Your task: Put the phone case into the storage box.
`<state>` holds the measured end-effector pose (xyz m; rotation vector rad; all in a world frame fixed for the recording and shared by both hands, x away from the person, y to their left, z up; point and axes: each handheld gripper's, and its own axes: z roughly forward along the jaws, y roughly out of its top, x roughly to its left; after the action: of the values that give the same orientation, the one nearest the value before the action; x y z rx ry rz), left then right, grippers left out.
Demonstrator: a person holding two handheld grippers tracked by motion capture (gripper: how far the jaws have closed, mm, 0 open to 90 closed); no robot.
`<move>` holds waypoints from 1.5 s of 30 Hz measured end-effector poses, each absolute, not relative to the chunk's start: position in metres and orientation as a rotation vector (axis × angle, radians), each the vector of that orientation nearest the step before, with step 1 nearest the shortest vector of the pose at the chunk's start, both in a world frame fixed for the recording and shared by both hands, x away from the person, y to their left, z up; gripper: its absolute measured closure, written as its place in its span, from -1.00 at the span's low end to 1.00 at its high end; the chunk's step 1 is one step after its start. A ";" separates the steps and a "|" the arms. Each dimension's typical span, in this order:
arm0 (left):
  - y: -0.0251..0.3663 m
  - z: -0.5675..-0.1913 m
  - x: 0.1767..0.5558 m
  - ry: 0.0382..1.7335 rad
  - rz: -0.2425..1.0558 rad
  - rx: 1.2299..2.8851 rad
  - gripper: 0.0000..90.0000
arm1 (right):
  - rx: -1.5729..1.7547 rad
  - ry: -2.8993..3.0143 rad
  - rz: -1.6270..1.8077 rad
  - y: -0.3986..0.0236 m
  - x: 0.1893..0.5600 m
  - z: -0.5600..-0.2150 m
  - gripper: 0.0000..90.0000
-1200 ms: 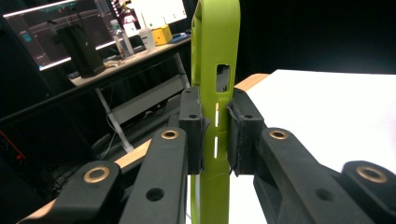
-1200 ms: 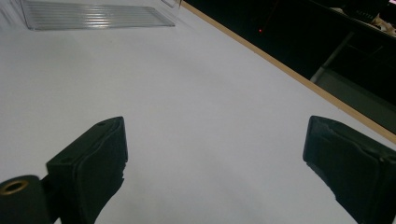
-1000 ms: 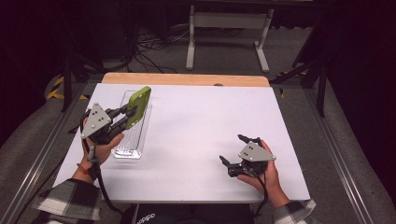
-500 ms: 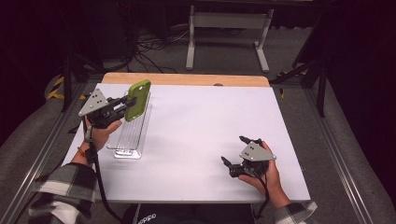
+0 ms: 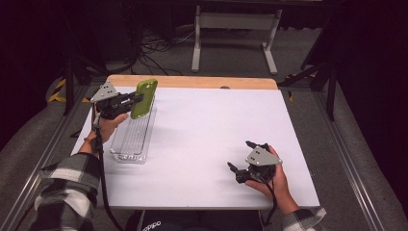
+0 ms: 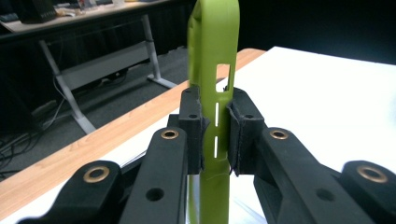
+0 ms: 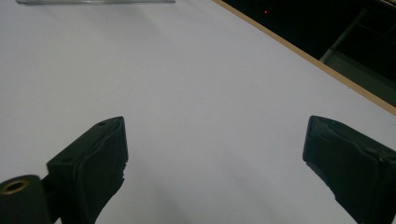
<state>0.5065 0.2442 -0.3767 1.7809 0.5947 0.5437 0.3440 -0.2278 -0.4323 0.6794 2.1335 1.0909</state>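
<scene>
A green phone case (image 5: pixel 144 98) hangs on edge above the far end of a clear plastic tray (image 5: pixel 130 139) at the table's left. My left gripper (image 5: pixel 137 100) is shut on the case, its pads pinching both sides. In the left gripper view the green phone case (image 6: pixel 215 70) stands upright between the two black pads (image 6: pixel 192 116), its side slots facing me. My right gripper (image 5: pixel 242 155) rests low at the front right of the white table, held in a hand, open. The right gripper (image 7: pixel 215 158) has nothing between its wide-apart jaws, only bare white tabletop.
The white table (image 5: pixel 211 120) has a wooden strip (image 5: pixel 192 82) along its far edge. A metal stand (image 5: pixel 231 29) and cables lie on the floor beyond. A plaid sleeve (image 5: pixel 67 192) enters at the bottom left. The tray's edge (image 7: pixel 93 2) shows far off in the right gripper view.
My left gripper has carried the green case away from me toward the far end of the tray and slightly down. The right gripper has stayed where it was.
</scene>
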 end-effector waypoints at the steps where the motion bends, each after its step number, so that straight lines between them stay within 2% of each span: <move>1: 0.244 -0.378 0.509 0.594 0.535 1.786 0.75 | 0.679 2.135 1.091 -0.228 0.344 -0.432 -0.83; 12: 0.247 -0.398 0.527 0.642 0.504 1.829 0.74 | 0.678 2.154 1.077 -0.226 0.347 -0.435 -0.84; 19: 0.243 -0.397 0.531 0.650 0.560 1.896 0.74 | 0.663 2.171 1.060 -0.226 0.347 -0.437 -0.83; 22: 0.241 -0.397 0.533 0.637 0.546 1.914 0.74 | 0.656 2.182 1.058 -0.225 0.347 -0.437 -0.83; 29: 0.250 -0.397 0.540 0.679 0.517 1.787 0.74 | 0.642 2.212 1.025 -0.222 0.348 -0.440 -0.83; 39: 0.248 -0.405 0.547 0.711 0.593 1.834 0.73 | 0.615 2.254 0.995 -0.218 0.348 -0.442 -0.83; 45: 0.253 -0.409 0.550 0.735 0.589 1.841 0.73 | 0.602 2.276 0.978 -0.216 0.348 -0.444 -0.83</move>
<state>0.5496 0.2527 -0.4090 1.8407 0.7346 0.5890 0.3476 -0.2164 -0.4436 0.6016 2.2759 0.9781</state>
